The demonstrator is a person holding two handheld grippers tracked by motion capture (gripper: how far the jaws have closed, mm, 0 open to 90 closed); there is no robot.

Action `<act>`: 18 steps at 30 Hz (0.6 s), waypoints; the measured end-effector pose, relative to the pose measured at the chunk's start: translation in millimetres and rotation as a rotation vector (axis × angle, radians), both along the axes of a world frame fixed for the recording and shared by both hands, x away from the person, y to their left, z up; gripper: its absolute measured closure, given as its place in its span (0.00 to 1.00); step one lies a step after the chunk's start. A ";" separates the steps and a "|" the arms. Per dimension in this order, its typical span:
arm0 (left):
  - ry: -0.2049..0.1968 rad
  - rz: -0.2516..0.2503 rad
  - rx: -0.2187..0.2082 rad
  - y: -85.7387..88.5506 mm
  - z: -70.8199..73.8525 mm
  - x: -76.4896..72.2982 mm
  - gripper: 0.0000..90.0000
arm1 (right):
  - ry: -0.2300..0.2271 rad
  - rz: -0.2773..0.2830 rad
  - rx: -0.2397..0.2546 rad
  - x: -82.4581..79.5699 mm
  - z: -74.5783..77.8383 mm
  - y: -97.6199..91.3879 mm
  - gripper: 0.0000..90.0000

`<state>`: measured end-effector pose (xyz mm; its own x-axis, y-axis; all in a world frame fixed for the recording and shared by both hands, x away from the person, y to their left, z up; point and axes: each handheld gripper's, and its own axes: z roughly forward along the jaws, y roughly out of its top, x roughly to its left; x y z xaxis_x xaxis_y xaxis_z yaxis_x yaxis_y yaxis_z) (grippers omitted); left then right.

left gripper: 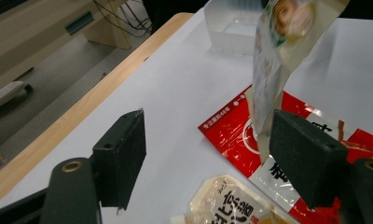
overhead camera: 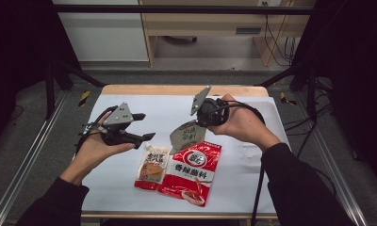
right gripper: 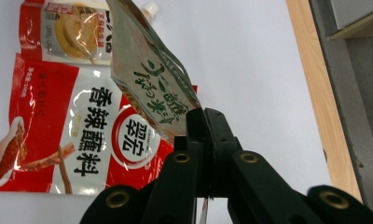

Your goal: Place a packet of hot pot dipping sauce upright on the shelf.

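Jaws of the left gripper [overhead camera: 146, 126] stand wide and empty, just left of the silver-green pouch [overhead camera: 187, 135], which hangs long-axis down over the counter [overhead camera: 130, 188], pinched at its top by the right gripper [right gripper: 207, 122].

Looks like a lab / data-recording rig, not a home or shop. Evidence: small wooden table [overhead camera: 182, 89] w/ a white sheet [overhead camera: 130, 188] over it as a plain work surface, set inside a frame of aluminium rails [overhead camera: 26, 165] and black struts [overhead camera: 290, 75], w/ dark curtains [overhead camera: 17, 47] left & right. Yellow-black hazard tape [overhead camera: 84, 98] marks the grey floor [overhead camera: 224, 63]. Behind, a light-wood desk [overhead camera: 200, 23] w/ loose cables [overhead camera: 276, 42] hanging under it. A person works w/ handheld camera-fitted grippers [overhead camera: 130, 129] trailing cables – test gear. Props are food sachets [overhead camera: 193, 172] plus a clear plastic tub [left gripper: 231, 25].
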<state>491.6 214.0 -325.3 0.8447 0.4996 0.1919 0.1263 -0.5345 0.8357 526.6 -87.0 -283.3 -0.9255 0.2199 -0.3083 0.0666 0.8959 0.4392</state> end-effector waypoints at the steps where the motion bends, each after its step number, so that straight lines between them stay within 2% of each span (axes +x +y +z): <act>1: 0.000 0.016 -0.011 4.9 -3.0 -2.3 0.28 | 0.000 -0.005 -0.001 -0.2 1.0 -2.0 1.00; 3: -0.003 0.051 -0.044 14.0 -9.5 -6.9 0.26 | -0.003 -0.018 0.001 -0.8 2.9 -7.2 1.00; 5: 0.005 0.081 -0.056 21.7 -15.2 -10.1 0.24 | -0.007 -0.037 0.007 -1.2 4.9 -13.0 1.00; 12: 0.001 0.166 -0.052 41.2 -36.4 -24.4 0.15 | -0.037 -0.097 -0.003 -4.6 13.1 -28.5 1.00; 16: -0.009 0.186 -0.001 46.9 -53.3 -31.6 0.09 | -0.045 -0.121 0.005 -9.4 17.0 -38.3 1.00; 18: 0.002 0.196 -0.009 50.3 -61.4 -32.6 0.09 | -0.048 -0.130 0.006 -11.8 19.3 -43.8 1.00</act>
